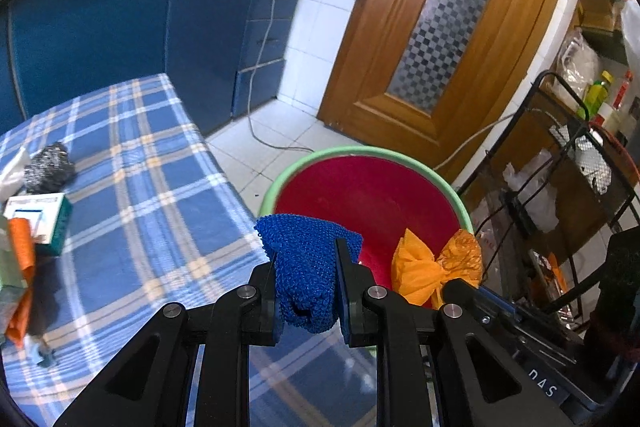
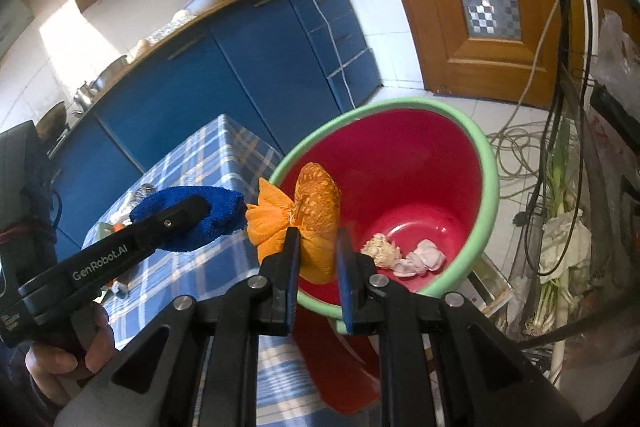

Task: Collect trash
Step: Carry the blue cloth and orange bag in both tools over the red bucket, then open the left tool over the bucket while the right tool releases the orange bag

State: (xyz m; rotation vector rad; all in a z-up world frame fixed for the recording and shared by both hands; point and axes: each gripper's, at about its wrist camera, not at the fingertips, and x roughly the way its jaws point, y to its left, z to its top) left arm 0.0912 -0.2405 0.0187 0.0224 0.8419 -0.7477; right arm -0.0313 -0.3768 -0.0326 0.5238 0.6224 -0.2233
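Bright daylight, heavy fisheye edge distortion

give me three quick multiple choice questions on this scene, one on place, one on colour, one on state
1. Where does the steel wool scrubber lie?
A. on the checked tablecloth
B. in the basin
C. on the floor

2. What colour is the basin's rim?
A. blue
B. green
C. orange

3. What is the right hand-held gripper doing?
A. open, holding nothing
B. shut on blue mesh
C. shut on the orange wad

Answers: 1 A, it rests on the cloth; 2 B, green rim around a red inside; 3 C, its pads pinch the orange wad.
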